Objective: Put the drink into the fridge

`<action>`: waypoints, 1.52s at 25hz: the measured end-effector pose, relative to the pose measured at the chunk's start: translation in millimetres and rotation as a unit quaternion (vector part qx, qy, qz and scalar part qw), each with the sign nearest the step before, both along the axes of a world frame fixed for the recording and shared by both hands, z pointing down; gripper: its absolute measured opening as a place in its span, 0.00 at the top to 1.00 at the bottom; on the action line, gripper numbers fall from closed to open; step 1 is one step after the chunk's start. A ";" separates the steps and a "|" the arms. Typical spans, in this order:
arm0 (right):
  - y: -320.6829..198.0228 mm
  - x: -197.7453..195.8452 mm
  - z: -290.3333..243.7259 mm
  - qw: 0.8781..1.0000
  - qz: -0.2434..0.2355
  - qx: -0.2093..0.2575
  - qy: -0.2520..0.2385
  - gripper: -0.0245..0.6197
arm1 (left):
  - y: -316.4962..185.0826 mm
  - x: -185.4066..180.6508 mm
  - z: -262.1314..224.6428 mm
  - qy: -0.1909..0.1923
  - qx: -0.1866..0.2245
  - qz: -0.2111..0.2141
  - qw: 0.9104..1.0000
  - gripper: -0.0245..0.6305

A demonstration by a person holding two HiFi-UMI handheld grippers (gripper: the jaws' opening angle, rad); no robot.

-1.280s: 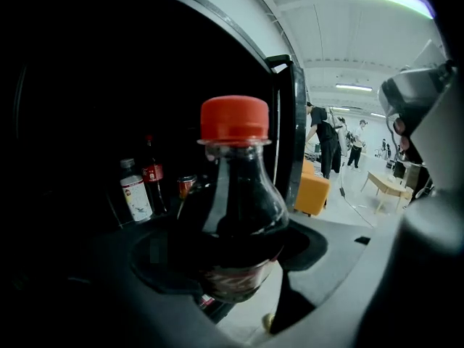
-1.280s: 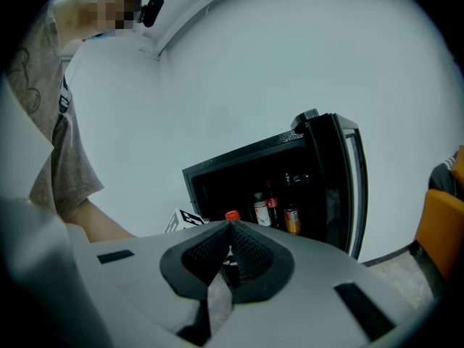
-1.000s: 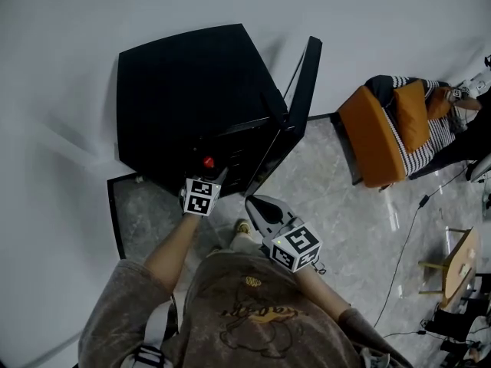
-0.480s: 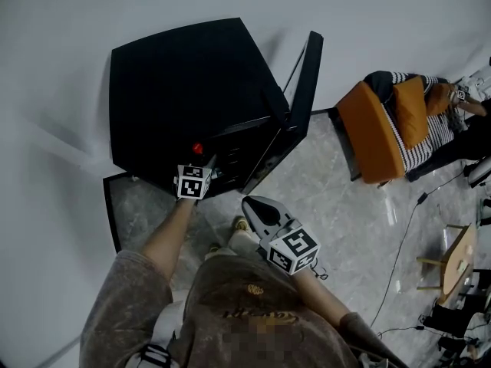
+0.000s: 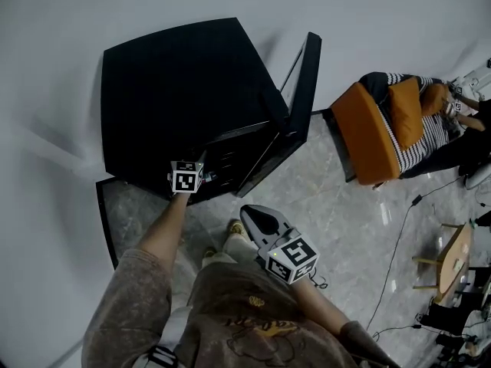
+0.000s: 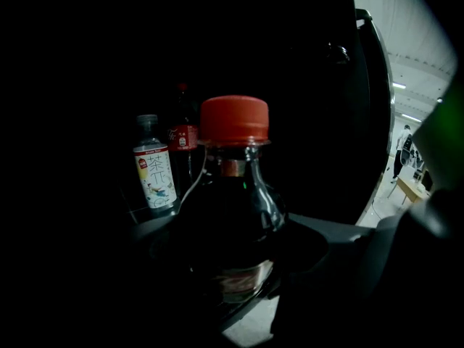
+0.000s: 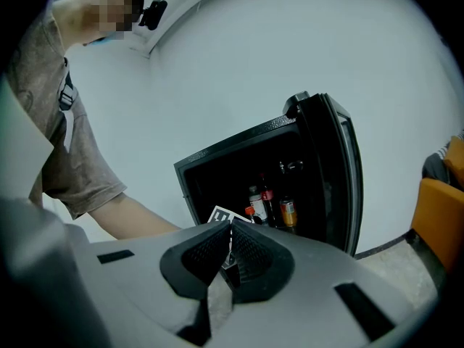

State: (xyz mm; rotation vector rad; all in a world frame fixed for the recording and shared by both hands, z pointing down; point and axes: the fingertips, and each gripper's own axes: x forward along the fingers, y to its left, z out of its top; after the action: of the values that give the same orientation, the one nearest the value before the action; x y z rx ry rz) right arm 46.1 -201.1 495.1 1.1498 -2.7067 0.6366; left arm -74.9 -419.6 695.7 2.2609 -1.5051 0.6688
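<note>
Left gripper (image 6: 232,263), jaws set wide and closed round the lower body of the drink (image 6: 232,209), holding it upright at the mouth of the fridge (image 5: 176,83). Right gripper (image 7: 228,251), jaws pressed together on nothing, low in front of the person, well apart from the fridge and the farther of the 2 from it.

Fridge: black, low, on the floor against the wall, interior dark. Door (image 5: 304,90) swung open to the right, out of the way.

Drink: dark bottle, long axis vertical, neck and red cap (image 6: 233,119) above the jaws, base hidden below them; cannot tell whether resting on a shelf yet. Straight ahead and deeper inside, 2 standing bottles: a tea bottle (image 6: 154,172) with a pale label and, just beside it to the right, a dark bottle with a red label (image 6: 184,135). In the right gripper view, an orange can (image 7: 288,212) right of those bottles.

Judged near the end of the placing step: next, forward and down onto free shelf short of the tea bottle, long axis kept vertical, then jaws opened and drawn straight back. Risk: knocking the 2 standing bottles if pushed in too deep
</note>
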 end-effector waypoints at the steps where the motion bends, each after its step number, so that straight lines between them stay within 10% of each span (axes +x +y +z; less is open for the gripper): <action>1: 0.0 -0.4 0.1 1.000 0.000 -0.001 0.000 0.93 | -2.2 -1.3 2.0 -0.002 -0.001 -0.002 1.000 0.49; 38: -5.4 -3.9 7.6 1.000 -0.015 -0.006 -0.002 0.93 | -30.1 -5.1 7.8 0.005 0.012 -0.023 1.000 0.40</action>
State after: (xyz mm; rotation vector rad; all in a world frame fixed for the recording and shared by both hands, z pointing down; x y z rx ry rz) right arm 42.1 -206.4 502.8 1.1034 -2.7157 0.6503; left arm -80.0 -449.7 703.4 2.2356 -1.5636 0.6296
